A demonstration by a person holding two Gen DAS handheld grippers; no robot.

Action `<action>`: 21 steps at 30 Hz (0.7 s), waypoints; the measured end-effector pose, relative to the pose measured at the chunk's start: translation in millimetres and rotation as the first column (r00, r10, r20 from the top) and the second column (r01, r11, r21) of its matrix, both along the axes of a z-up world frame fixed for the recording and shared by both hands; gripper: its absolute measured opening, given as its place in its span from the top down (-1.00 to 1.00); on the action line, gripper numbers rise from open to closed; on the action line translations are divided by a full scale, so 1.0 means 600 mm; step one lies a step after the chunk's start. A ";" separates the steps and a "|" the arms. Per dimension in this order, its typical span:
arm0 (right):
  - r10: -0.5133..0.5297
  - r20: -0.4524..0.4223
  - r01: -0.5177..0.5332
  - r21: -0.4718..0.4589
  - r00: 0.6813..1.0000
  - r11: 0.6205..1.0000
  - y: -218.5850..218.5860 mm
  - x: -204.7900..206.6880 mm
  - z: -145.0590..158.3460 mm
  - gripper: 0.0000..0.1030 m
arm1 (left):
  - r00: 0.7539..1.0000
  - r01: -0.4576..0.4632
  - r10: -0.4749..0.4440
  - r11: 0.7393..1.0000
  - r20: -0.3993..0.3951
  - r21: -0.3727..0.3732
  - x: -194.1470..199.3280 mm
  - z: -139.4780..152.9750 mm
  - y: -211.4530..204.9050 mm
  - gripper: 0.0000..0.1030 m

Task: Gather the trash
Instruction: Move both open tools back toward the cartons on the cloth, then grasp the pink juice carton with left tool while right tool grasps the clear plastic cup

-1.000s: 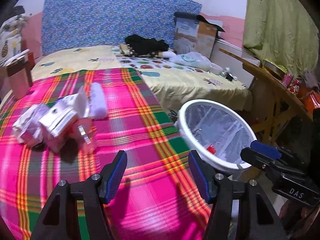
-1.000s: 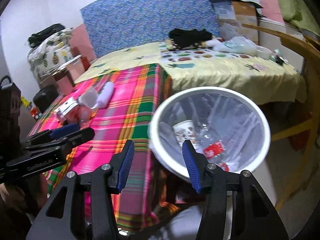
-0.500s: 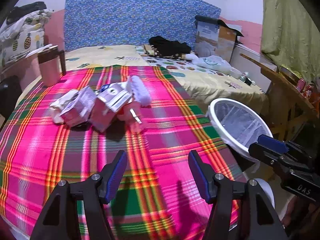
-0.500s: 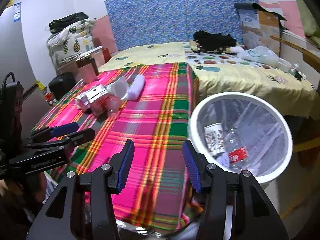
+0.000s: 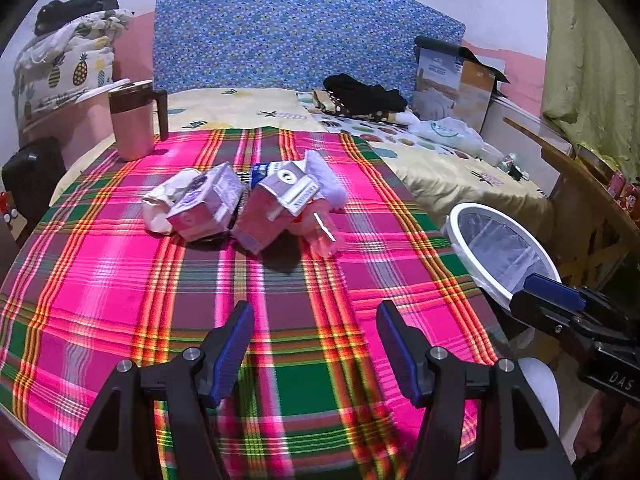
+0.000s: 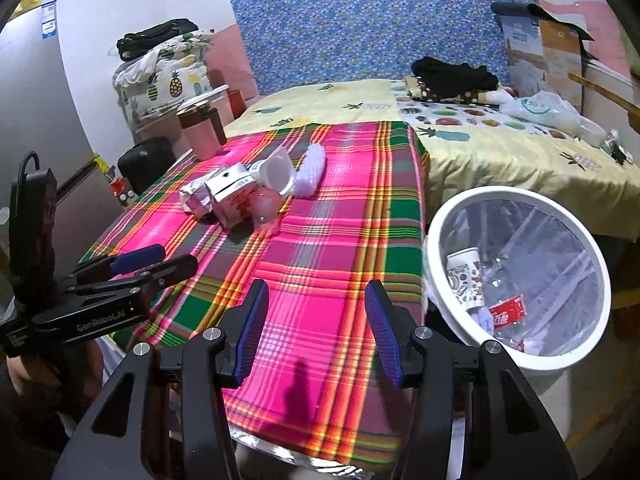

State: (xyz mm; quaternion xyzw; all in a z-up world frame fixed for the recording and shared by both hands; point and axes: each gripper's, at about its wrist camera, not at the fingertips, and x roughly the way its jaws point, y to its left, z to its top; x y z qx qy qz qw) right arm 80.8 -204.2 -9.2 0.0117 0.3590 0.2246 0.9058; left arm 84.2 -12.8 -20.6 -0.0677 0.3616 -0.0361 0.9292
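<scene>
1. Left gripper (image 5: 314,346): jaws apart with nothing between them, held above the near part of the plaid cloth (image 5: 120,280), blue pads facing each other.
2. Right gripper (image 6: 316,330): jaws likewise apart and empty, over the cloth's near edge, just left of the bin.
3. Trash pile (image 5: 244,208): two crushed pink cartons, a crumpled white wrapper, a clear plastic cup and a fluffy white piece, heaped together near the middle of the cloth, well ahead of both grippers.
4. Waste bin (image 6: 436,220): white rim with a clear liner, standing beside the right edge of the cloth-covered surface; inside lie a printed paper cup (image 6: 466,276), a clear bottle with a red label and some scraps.
5. Pink tumbler (image 5: 132,120): upright with a dark lid and handle, at the cloth's far left corner.
6. Background: a bed with yellow pineapple sheet (image 5: 460,176), black clothing (image 5: 364,94) and a cardboard box (image 5: 456,80).
</scene>
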 end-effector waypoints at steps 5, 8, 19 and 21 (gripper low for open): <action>0.011 -0.005 -0.011 0.000 1.000 1.000 0.011 0.004 -0.001 0.00 | 1.000 -0.028 0.028 0.999 -0.002 -0.021 0.003 -0.005 0.019 -0.23; 0.015 -0.012 -0.015 0.004 1.000 1.000 0.015 0.008 -0.002 0.00 | 0.999 -0.047 0.047 0.999 0.006 -0.028 0.007 -0.006 0.030 -0.23; 0.051 -0.020 -0.051 -0.004 0.998 0.999 0.043 0.028 -0.005 0.00 | 0.997 -0.075 0.075 0.997 0.013 0.011 0.059 -0.007 0.065 -0.23; 0.056 -0.022 -0.056 -0.005 0.998 0.998 0.046 0.031 -0.005 0.00 | 0.998 -0.067 0.066 0.998 0.017 0.022 0.073 -0.008 0.066 -0.23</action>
